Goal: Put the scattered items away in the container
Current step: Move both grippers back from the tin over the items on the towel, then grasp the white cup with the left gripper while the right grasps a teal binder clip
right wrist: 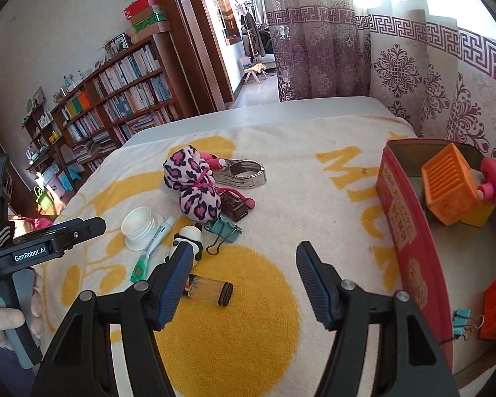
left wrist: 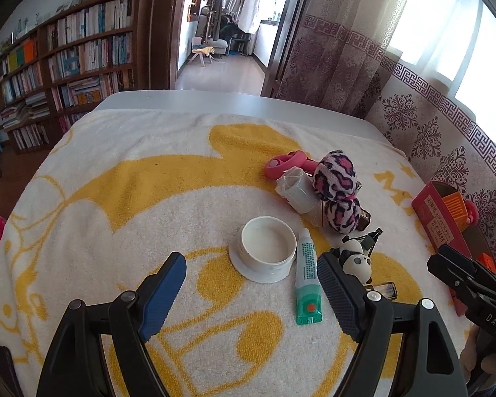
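The left gripper (left wrist: 251, 297) tilts down over the table with its fingers (left wrist: 163, 294) spread wide and nothing between them; a hand (right wrist: 3, 317) grips its handle at the left edge of the right wrist view. The right gripper (right wrist: 244, 284) also angles down, fingers apart and empty, hovering above a small clear vial (right wrist: 210, 289) that lies on its side by the left finger.

The scattered items sit in a loose cluster: a white jar (left wrist: 268, 248) on its lid, just beside it a green-and-white tube (left wrist: 308, 281), then a panda figure (left wrist: 355, 259), a teal binder clip (right wrist: 225, 231), and a pink leopard-print pouch (left wrist: 339, 188) behind them. The red container (right wrist: 410, 231) stands well to the right, already holding an orange crate (right wrist: 446, 185), a pink piece and another teal clip.

A white-and-yellow towel (left wrist: 148, 198) covers the table. Bookshelves (left wrist: 66, 66) line the left wall, and patterned curtains (left wrist: 430, 115) hang on the right.
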